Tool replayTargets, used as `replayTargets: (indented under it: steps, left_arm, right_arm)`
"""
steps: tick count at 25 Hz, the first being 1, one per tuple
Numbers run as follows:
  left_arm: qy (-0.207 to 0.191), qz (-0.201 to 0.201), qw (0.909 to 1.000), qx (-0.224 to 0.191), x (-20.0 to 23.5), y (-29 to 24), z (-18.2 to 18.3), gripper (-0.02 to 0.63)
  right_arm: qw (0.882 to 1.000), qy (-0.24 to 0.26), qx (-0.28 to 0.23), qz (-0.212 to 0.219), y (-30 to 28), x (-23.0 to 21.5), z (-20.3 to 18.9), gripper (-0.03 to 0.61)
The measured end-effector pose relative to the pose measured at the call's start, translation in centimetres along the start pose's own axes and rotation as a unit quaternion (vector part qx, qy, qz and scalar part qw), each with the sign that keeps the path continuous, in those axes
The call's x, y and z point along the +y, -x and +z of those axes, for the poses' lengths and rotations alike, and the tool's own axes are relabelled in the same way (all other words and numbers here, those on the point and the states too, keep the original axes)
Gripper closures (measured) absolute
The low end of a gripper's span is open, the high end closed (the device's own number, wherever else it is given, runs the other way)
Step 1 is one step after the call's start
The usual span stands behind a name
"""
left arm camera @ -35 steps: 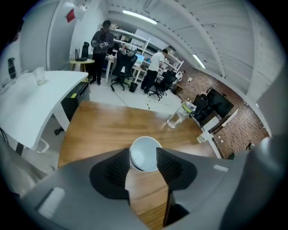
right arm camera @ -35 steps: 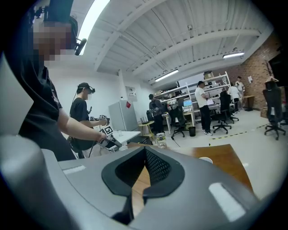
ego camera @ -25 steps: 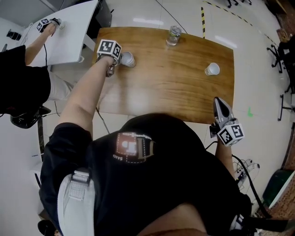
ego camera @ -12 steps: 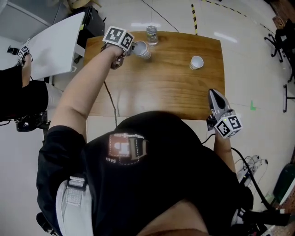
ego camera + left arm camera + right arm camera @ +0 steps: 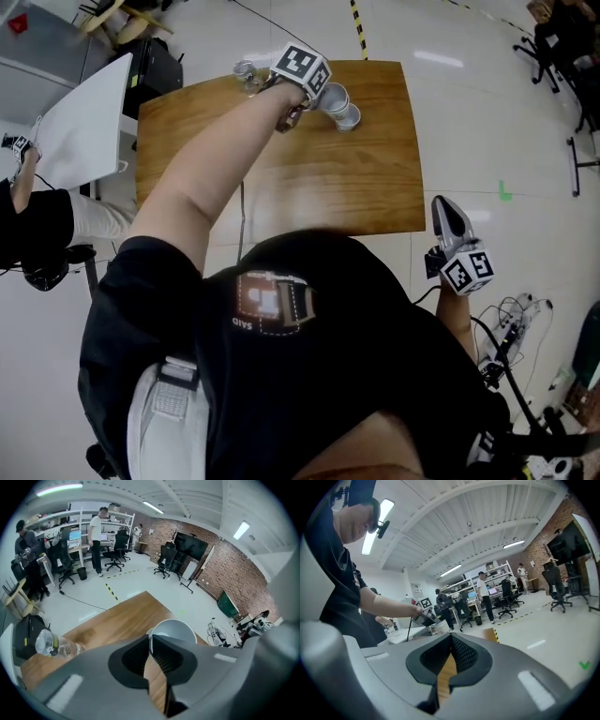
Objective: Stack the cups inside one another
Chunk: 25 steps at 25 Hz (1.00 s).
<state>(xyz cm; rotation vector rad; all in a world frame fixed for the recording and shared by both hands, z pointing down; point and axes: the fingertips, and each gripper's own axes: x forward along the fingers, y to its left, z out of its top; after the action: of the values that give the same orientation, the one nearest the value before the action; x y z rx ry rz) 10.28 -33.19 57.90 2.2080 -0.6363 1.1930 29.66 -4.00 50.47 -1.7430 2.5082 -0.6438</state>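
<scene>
at the far edge of the table [image 5: 309, 187], the left gripper [image 5: 150, 638] has its jaws clamped on the rim of a white cup [image 5: 174, 629]. the cup is held over the wood, right against a second cup [image 5: 349, 118]; whether one sits inside the other cannot be told. a clear bottle [image 5: 52, 644] is at the same edge, to the left. the right gripper [image 5: 451, 638], jaws together and empty, is held off the table's near right corner.

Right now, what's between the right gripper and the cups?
Only bare wooden table and a sliver of floor beside the right gripper; nothing stands between it and the cups. The head view shows this.
</scene>
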Motion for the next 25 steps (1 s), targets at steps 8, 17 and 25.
replayTargets:
  steps: [8, 17, 25]
  left_arm:
    - [-0.028, 0.051, 0.9969, 0.053, -0.8, -5.8, 0.7, 0.568]
    - [0.052, 0.005, 0.9892, -0.136, -1.7, 3.4, 2.5, 0.44]
    - [0.111, 0.003, 0.9047, -0.411, 2.5, 26.8, -10.1, 0.543]
  right_arm:
    - [0.998, -0.028, -0.007, -0.053, 5.6, -4.2, -1.0, 0.564]
    - [1.0, -0.001, -0.025, 0.008, 2.0, -3.9, 1.2, 0.563]
    - [0.991, 0.044, -0.006, 0.127, -7.8, 6.1, 5.4, 0.563]
